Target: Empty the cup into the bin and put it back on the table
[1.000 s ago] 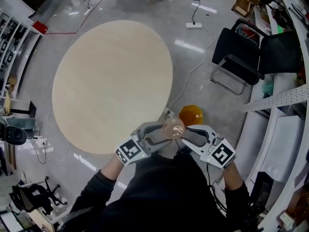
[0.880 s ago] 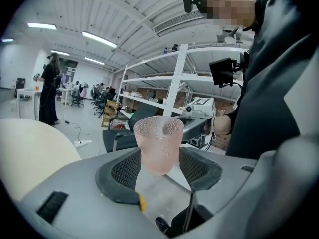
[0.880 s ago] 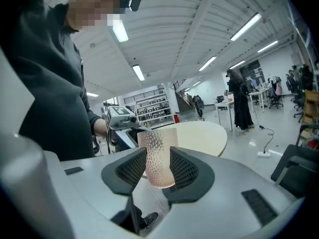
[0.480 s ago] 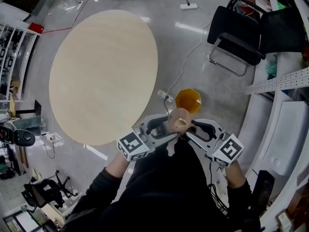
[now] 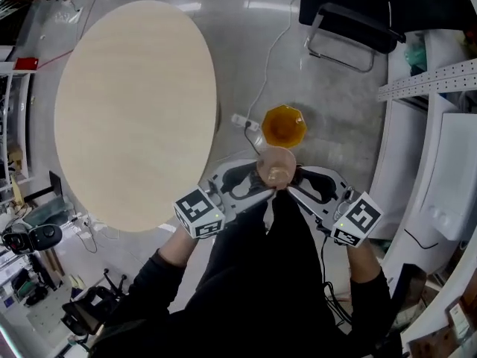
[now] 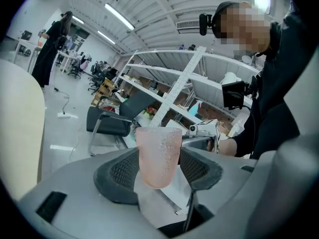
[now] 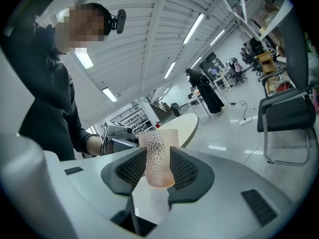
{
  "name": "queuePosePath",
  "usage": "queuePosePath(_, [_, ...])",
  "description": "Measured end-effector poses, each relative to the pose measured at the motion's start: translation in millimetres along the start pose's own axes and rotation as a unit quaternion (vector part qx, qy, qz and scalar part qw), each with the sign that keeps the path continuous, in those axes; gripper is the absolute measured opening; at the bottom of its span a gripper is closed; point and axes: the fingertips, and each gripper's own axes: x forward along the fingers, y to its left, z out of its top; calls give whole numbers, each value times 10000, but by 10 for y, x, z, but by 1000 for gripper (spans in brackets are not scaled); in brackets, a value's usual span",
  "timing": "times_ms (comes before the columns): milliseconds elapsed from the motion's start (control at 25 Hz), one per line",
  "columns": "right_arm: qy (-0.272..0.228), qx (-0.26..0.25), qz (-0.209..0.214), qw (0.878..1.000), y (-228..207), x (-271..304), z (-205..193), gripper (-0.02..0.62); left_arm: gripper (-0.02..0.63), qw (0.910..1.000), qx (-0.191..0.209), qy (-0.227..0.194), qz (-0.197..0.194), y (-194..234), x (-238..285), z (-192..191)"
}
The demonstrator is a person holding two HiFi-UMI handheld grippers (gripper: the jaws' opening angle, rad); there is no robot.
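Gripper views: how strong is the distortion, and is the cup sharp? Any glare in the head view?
Left gripper view: heavy fisheye, dark rounded corners, straight lines bowed; the cup is sharp. Right gripper view: same bowing, ceiling lights blown out, the cup's dimples crisp. Head view: lamp reflections streak the glossy floor near the top edge.

Bright, even indoor light is coming from ceiling strip lights [image 6: 119, 16] high above the left gripper [image 6: 158, 156] and the right gripper [image 7: 158, 166]; they are blowing out to white. The floor [image 5: 238, 51] ahead of both tools is throwing back glare streaks. The cup [image 7: 158, 156] between the jaws is showing sharp and translucent. I am seeing heavy fisheye bending, black corners and only soft shadows around each tool.
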Motion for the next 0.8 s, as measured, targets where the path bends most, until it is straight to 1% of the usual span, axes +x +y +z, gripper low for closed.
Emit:
queuePosePath(200, [-86,305,-351,9989,-220,1,-235,155,259,9996,-280,53,-75,184,159,-208])
queuePosePath(320, [-136,556,-459,9973,-354,-22,-381,155,259,9986,-525,47,-78,273,267,-348])
queuePosePath(480, [-6,732,-555,9958,-564,-27,-624,154,259,9969,-767,128,-109,429,428,-596])
queuePosePath(680, [57,1197,-659,9906,-788,-11,-935,155,259,9904,-1363,191,-146,616,581,-918])
queuePosePath(800, [90,1387,-758,9874,-958,57,-1117,154,259,9855,-1677,237,-139,792,656,-1105])
